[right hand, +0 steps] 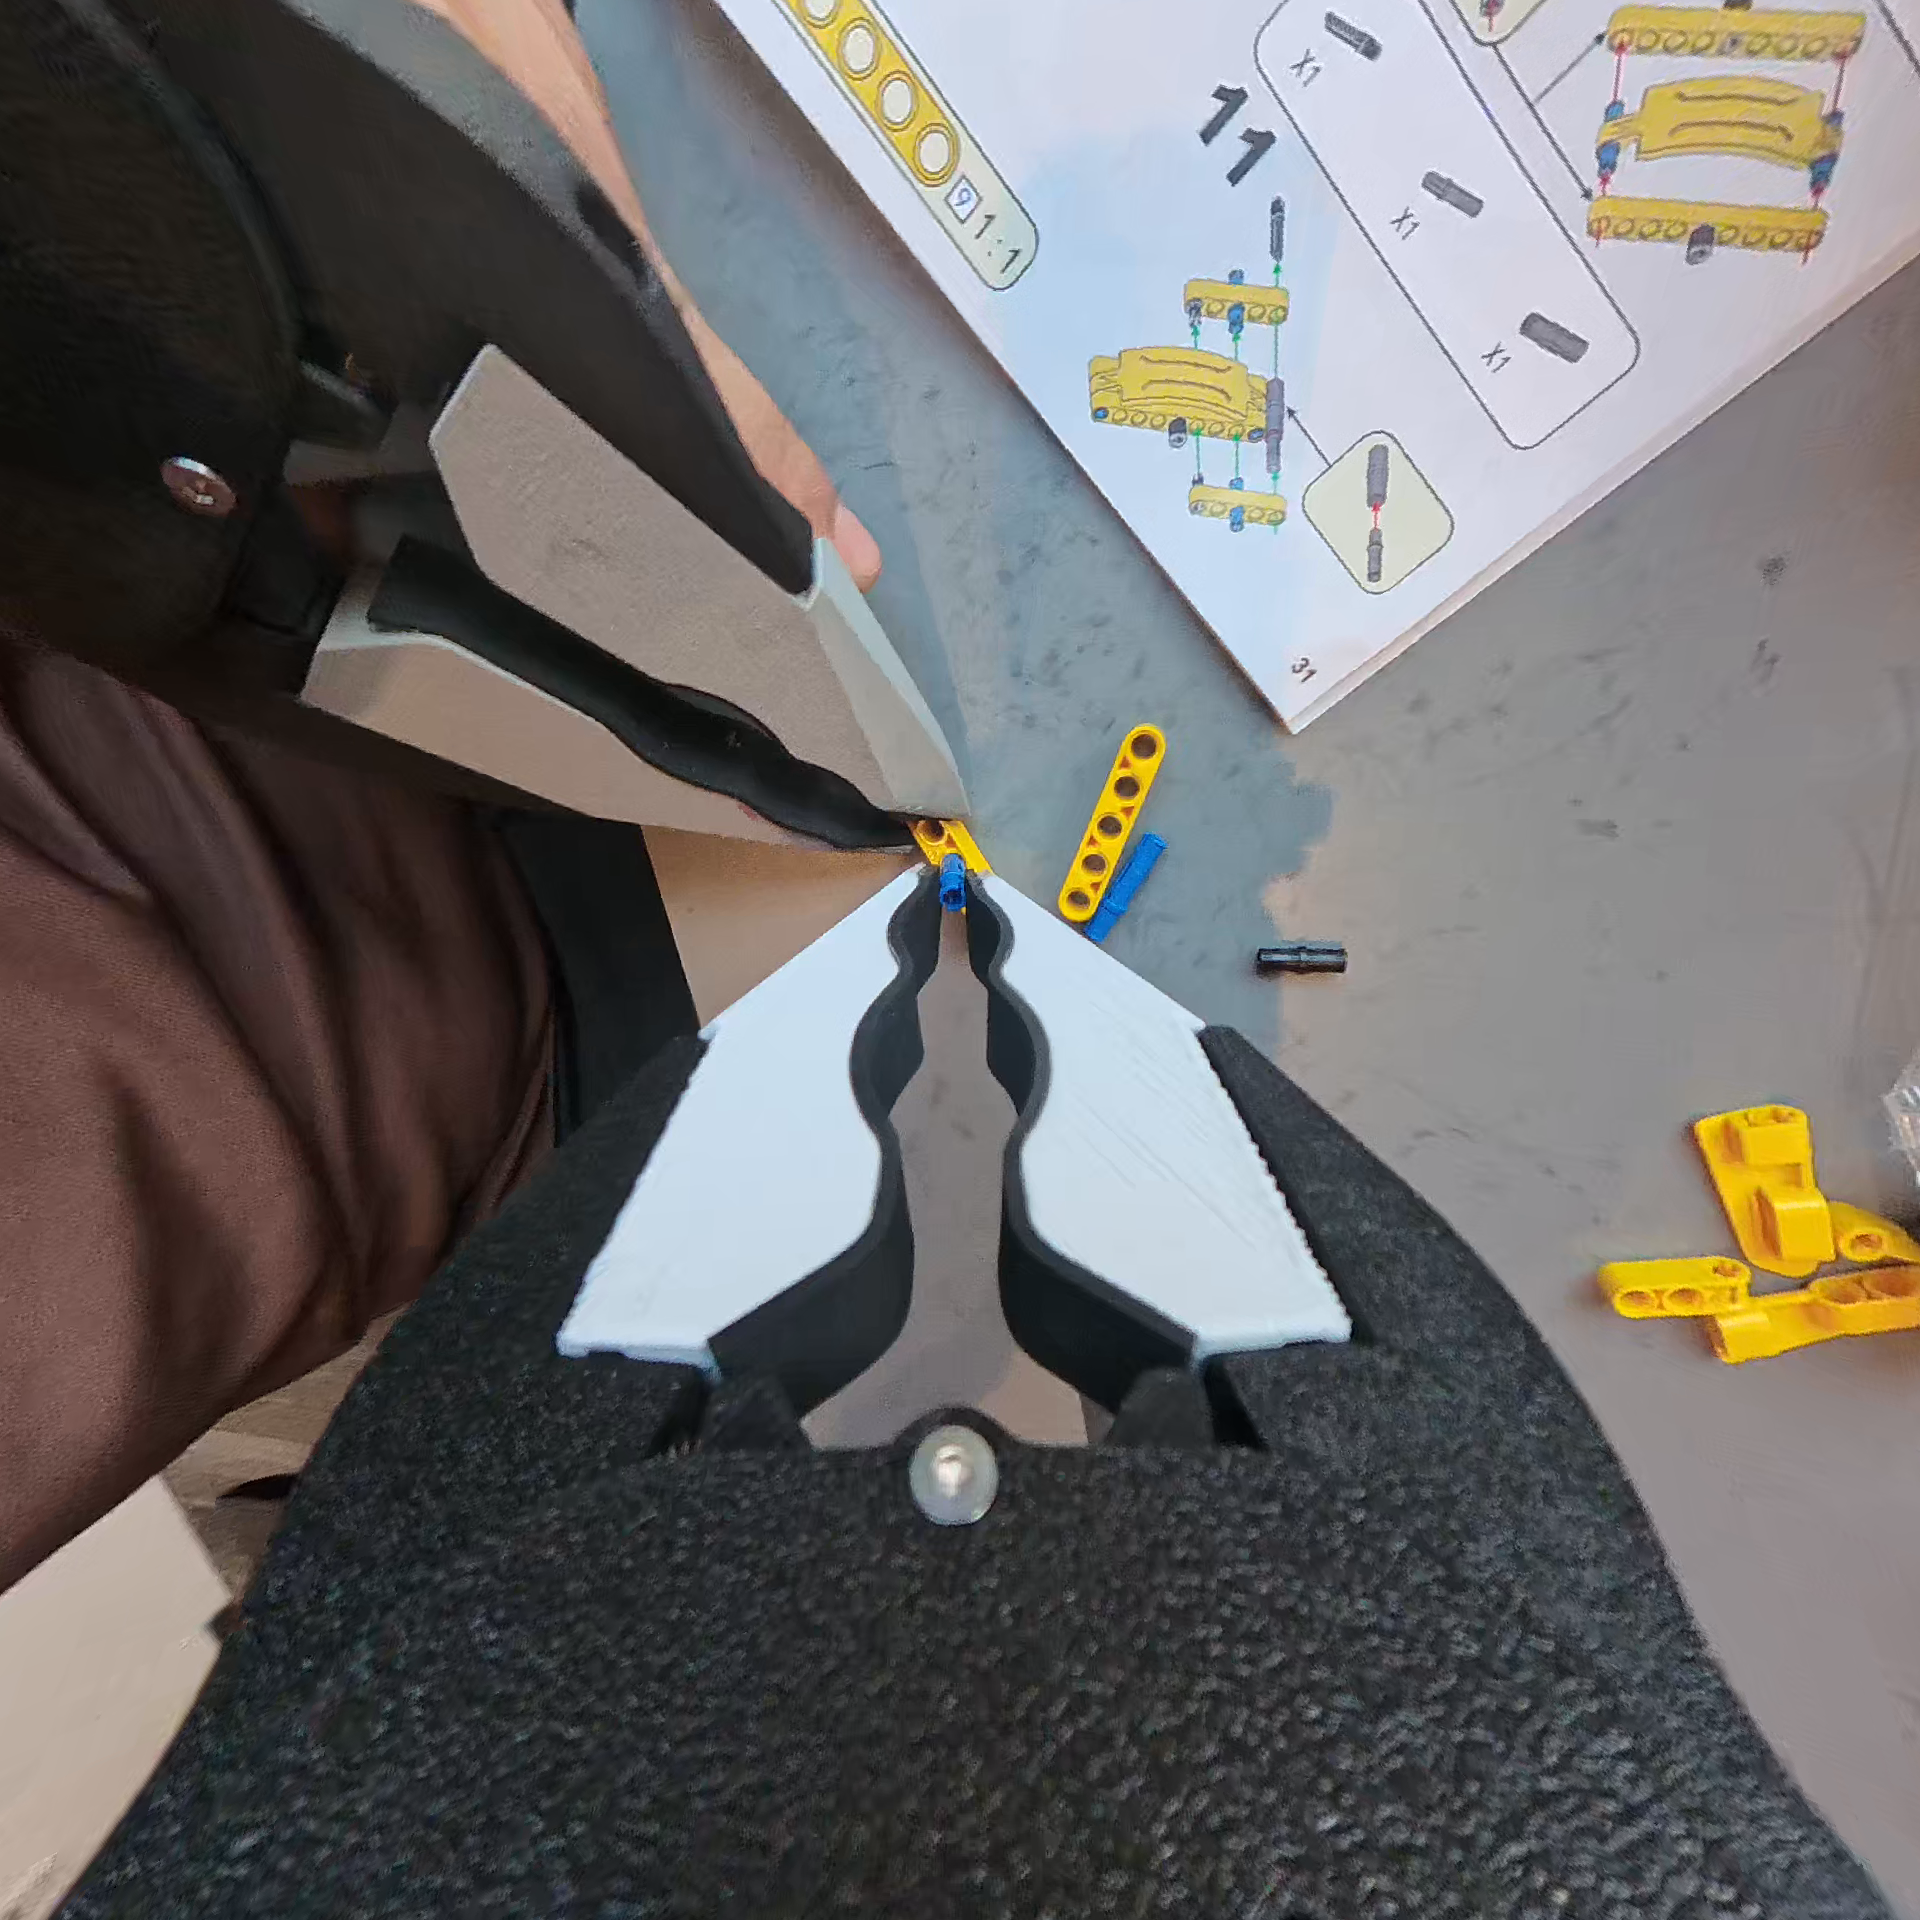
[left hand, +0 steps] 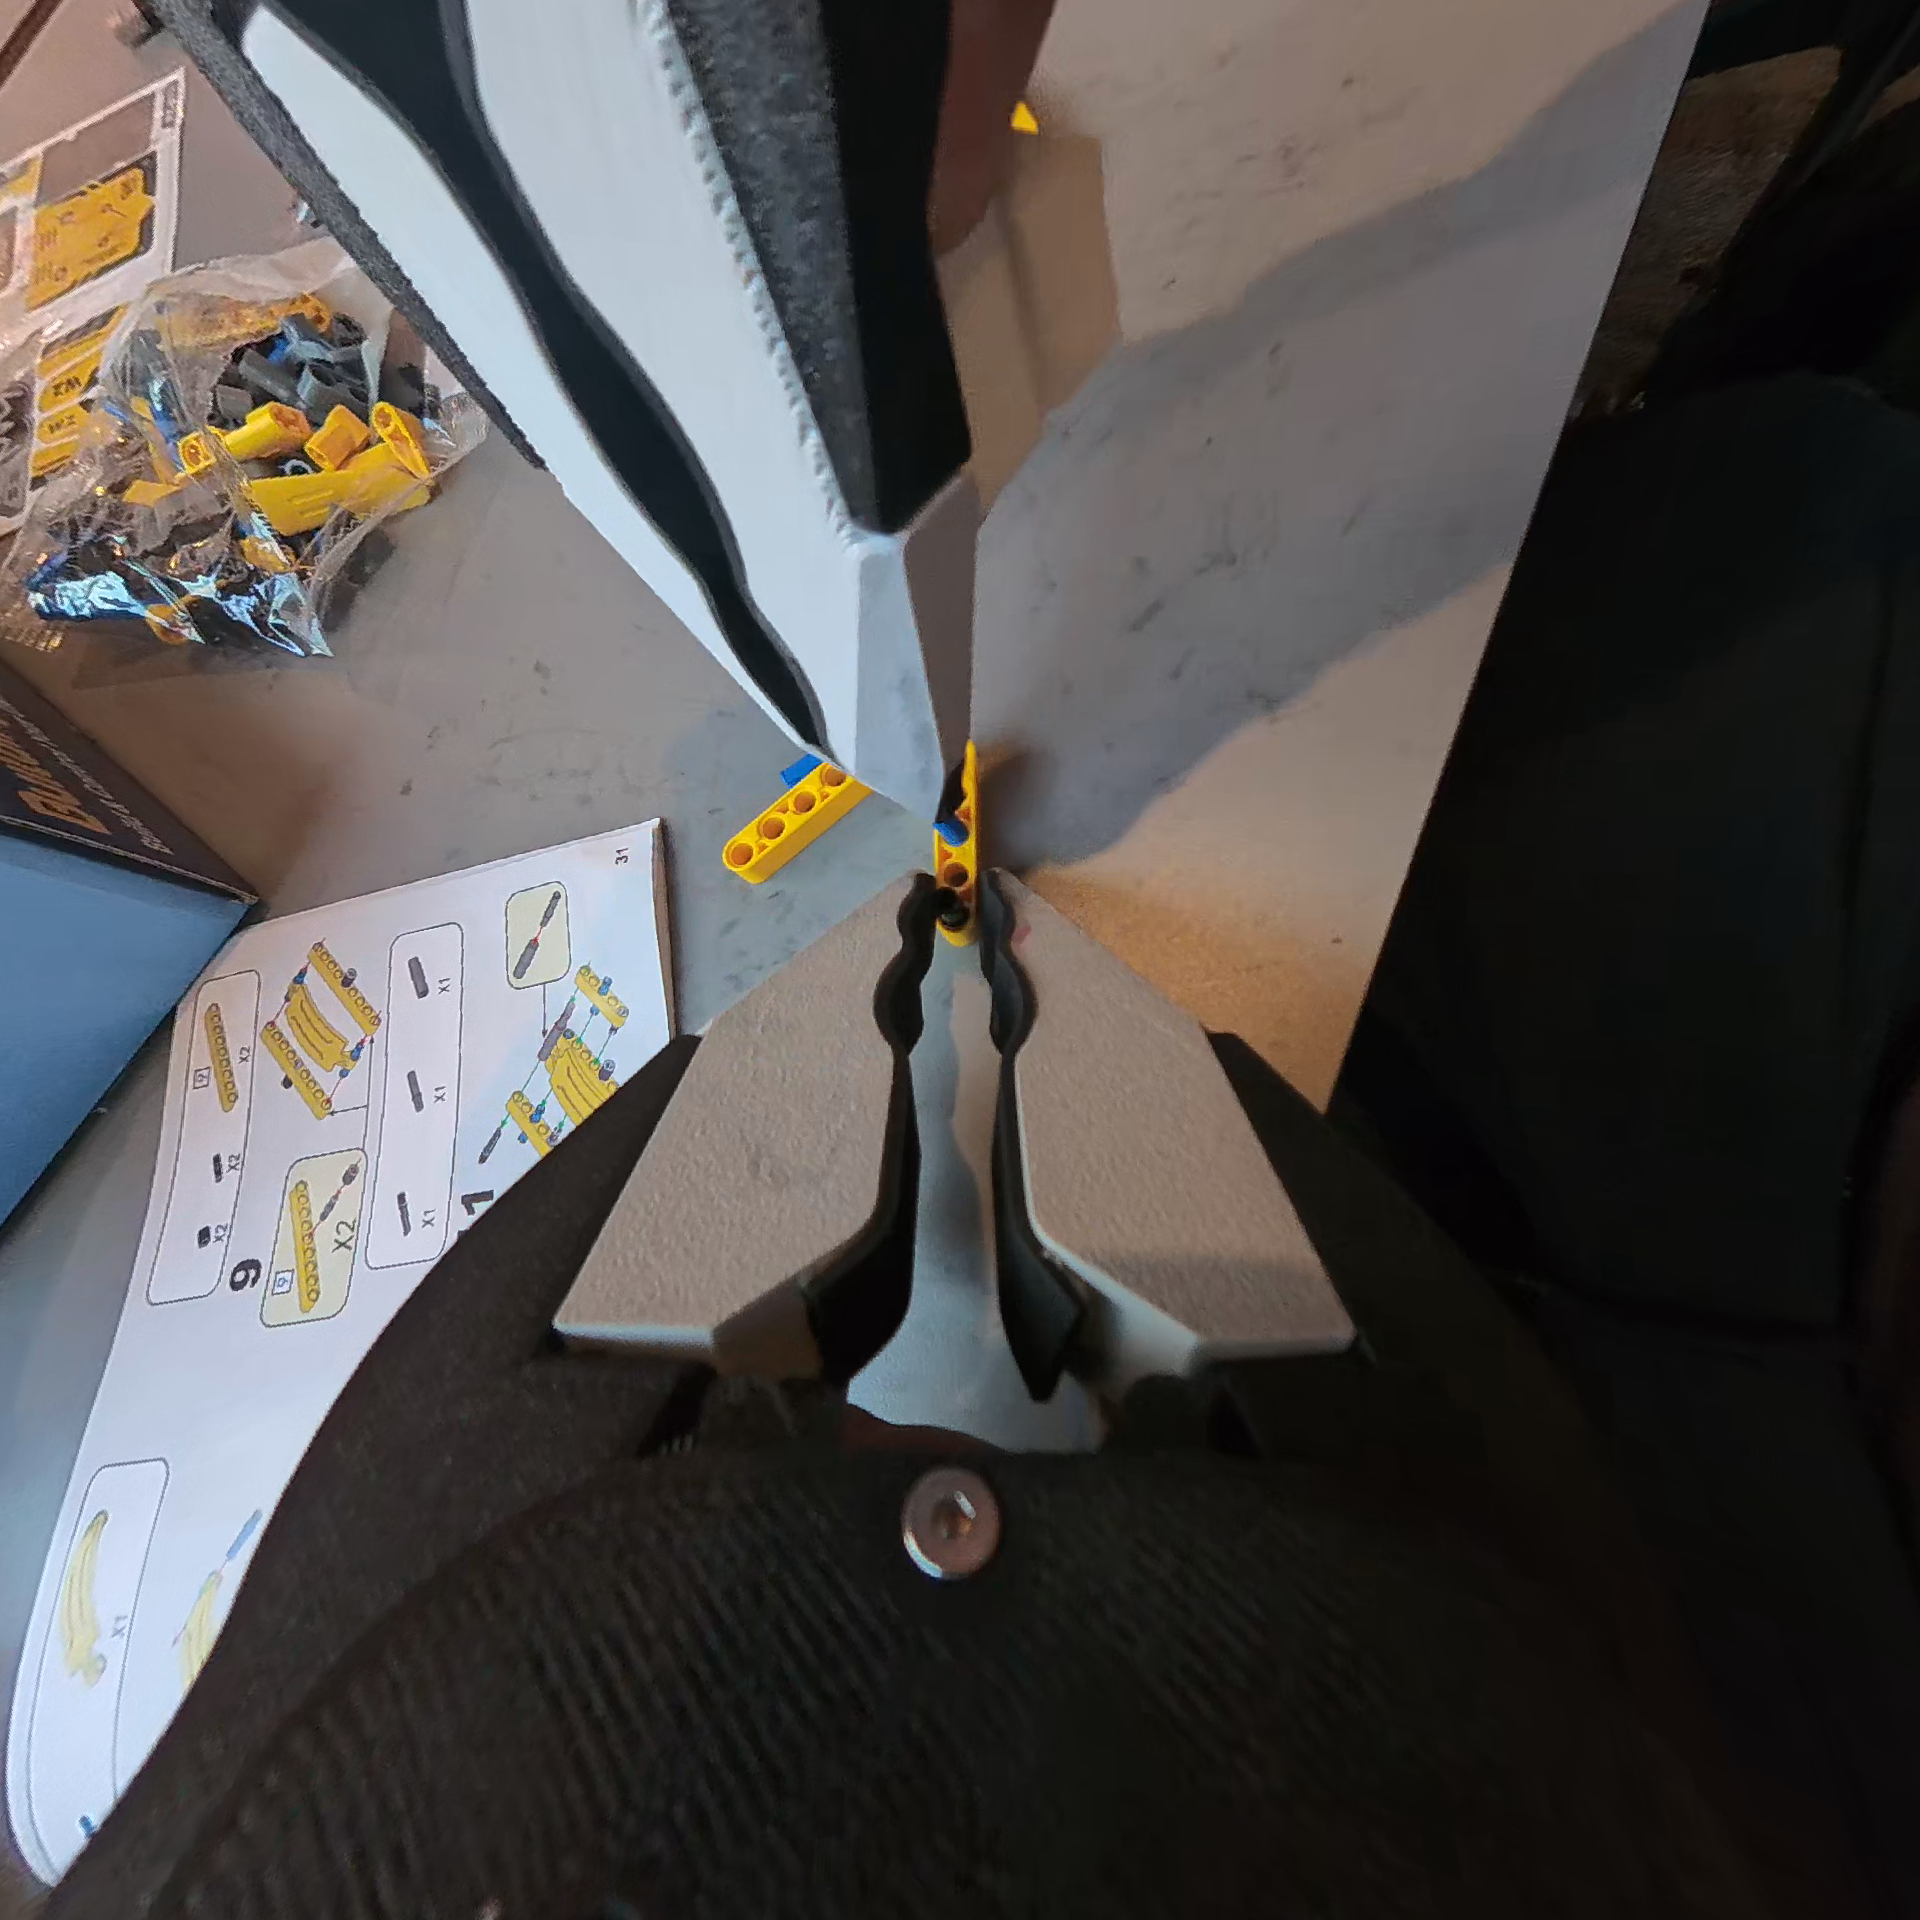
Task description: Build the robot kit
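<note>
In the left wrist view, the grey-fingered left gripper (left hand: 957,896) is clenched on a short yellow plastic beam with round holes (left hand: 958,862), held on edge just above the grey table (left hand: 540,665). The white-fingered right gripper (left hand: 940,800) comes down from above, its tips meeting the beam at a small blue plastic pin (left hand: 948,828). To seat that pin well, it looks wise to keep the beam steady and push straight along the hole's axis. A second yellow holed beam (left hand: 795,821) lies on the table just beside them; an open instruction booklet (left hand: 416,1091), a dark box (left hand: 94,883) and a clear bag of yellow and dark parts (left hand: 229,468) sit well to the side.

In the right wrist view, the right gripper (right hand: 952,896) is nearly closed, pinching the blue pin (right hand: 951,888) against the held beam (right hand: 940,834), which the left gripper (right hand: 914,826) grips from the other side. The spare beam (right hand: 1112,821), a loose blue pin (right hand: 1127,883), a black pin (right hand: 1301,958) and yellow connectors (right hand: 1766,1247) lie nearby.
</note>
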{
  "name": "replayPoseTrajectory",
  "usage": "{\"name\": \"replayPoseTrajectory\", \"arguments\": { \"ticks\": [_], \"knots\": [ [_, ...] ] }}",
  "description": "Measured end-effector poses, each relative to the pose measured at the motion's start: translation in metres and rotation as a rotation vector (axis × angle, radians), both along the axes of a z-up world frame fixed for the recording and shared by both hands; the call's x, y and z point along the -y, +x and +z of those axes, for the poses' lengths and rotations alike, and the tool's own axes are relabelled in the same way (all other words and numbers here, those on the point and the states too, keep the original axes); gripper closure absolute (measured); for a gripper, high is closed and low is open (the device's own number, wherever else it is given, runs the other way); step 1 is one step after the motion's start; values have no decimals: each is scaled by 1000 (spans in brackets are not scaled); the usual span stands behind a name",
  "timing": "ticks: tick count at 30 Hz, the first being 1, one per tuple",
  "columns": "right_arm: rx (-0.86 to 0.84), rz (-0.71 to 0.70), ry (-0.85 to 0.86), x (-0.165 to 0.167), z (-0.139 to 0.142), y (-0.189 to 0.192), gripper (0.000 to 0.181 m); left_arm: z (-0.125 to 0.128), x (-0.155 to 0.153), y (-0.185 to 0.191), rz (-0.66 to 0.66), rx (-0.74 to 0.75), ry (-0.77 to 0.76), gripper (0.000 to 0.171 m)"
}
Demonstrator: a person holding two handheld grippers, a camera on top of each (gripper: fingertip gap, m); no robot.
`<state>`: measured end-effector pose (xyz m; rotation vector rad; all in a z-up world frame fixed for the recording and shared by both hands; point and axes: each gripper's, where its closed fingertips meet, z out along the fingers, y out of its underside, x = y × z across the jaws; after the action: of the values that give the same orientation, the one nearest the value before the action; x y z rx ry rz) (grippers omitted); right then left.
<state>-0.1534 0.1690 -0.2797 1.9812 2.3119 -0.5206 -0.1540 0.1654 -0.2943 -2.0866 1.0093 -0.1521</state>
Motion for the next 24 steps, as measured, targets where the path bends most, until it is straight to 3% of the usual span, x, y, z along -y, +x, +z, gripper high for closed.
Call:
{"name": "replayPoseTrajectory", "arguments": {
  "ticks": [7, 12, 24],
  "knots": [
    [27, -48, -60, 0, 0, -1, 177, 0, 0, 0, 0, -4, 4, 166],
    [-1, 28, 27, 1, 0, -1, 177, 0, 0, 0, 0, -7, 7, 166],
    [-141, 27, 103, 2, 1, -2, 177, 0, 0, 0, -2, -12, 13, 166]
  ]
}}
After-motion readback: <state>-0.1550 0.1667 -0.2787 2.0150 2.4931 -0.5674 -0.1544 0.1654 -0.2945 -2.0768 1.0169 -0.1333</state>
